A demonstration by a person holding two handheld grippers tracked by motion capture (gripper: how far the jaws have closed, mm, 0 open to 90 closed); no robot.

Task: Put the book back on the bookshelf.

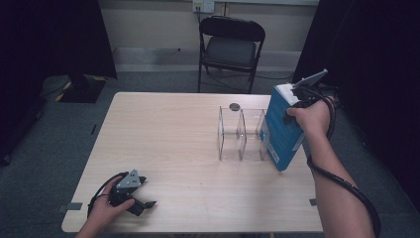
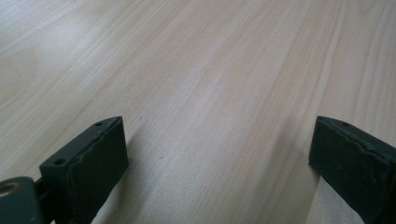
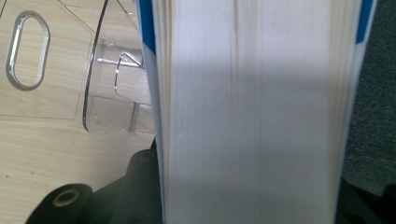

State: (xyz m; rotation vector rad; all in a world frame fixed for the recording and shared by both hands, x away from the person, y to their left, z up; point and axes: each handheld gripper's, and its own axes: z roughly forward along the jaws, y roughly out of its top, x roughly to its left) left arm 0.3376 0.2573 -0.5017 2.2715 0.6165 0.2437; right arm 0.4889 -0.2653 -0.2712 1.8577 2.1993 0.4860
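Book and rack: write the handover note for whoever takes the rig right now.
Right gripper: shut on the blue book, held tilted above the table's right edge, page edges facing its camera.
Left gripper: open, nothing between the jaws, resting low over the table at the near left corner.
Clear rack: upright just left of the book, both slots hold nothing.
Done: book is picked up and brought beside the rack.
Left: probably lower the book upright into a slot, then let go.
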